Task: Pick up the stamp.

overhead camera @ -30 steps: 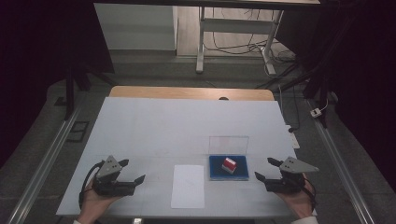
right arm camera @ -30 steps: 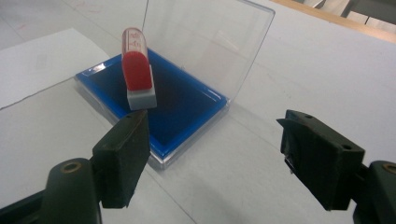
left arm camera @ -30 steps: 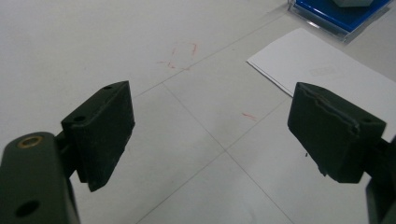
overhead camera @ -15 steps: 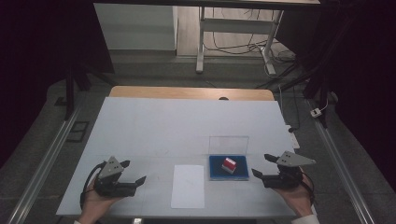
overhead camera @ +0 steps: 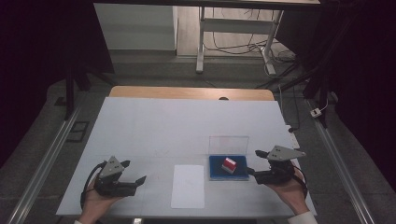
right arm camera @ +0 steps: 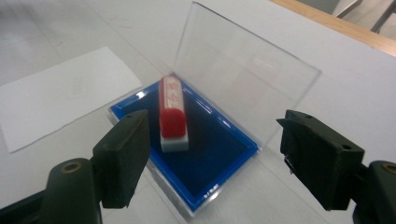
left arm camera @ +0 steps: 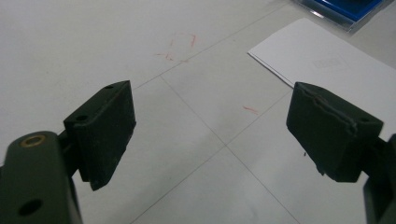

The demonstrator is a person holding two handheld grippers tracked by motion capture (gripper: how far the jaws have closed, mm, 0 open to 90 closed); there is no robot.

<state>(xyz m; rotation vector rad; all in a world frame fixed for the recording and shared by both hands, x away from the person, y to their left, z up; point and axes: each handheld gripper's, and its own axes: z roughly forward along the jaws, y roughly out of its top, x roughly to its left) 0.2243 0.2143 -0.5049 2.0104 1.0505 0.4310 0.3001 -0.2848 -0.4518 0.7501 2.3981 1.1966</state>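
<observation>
Stamp: red block [right arm camera: 172,111] with a white base and red characters on its top face, lying lengthwise in the box; in the high view [overhead camera: 229,164] it sits near the tray's middle
Box: shallow blue-lined tray [right arm camera: 219,158] with clear walls, its clear lid [right arm camera: 243,70] standing upright along the far side; it rests on the table's near right part [overhead camera: 215,171]
Right gripper: [overhead camera: 251,172] held just right of the tray, aimed at it; jaws spread wide and empty, the stamp seen between them in the right gripper view [right arm camera: 212,154]
Left gripper: [overhead camera: 140,180] low over the near left of the table, well apart from the box; jaws spread wide, nothing between them but bare tabletop [left arm camera: 210,130]
Paper: white sheet [overhead camera: 188,185] lying flat just left of the tray, between the two grippers
Table: white top [overhead camera: 187,121] with faint seams and small red marks [left arm camera: 180,46]; far half bare, wooden strip [overhead camera: 191,93] along the far edge
Room to move: the upright lid walls off the tray's far side; the tray's near and right sides lie open toward the right gripper
</observation>
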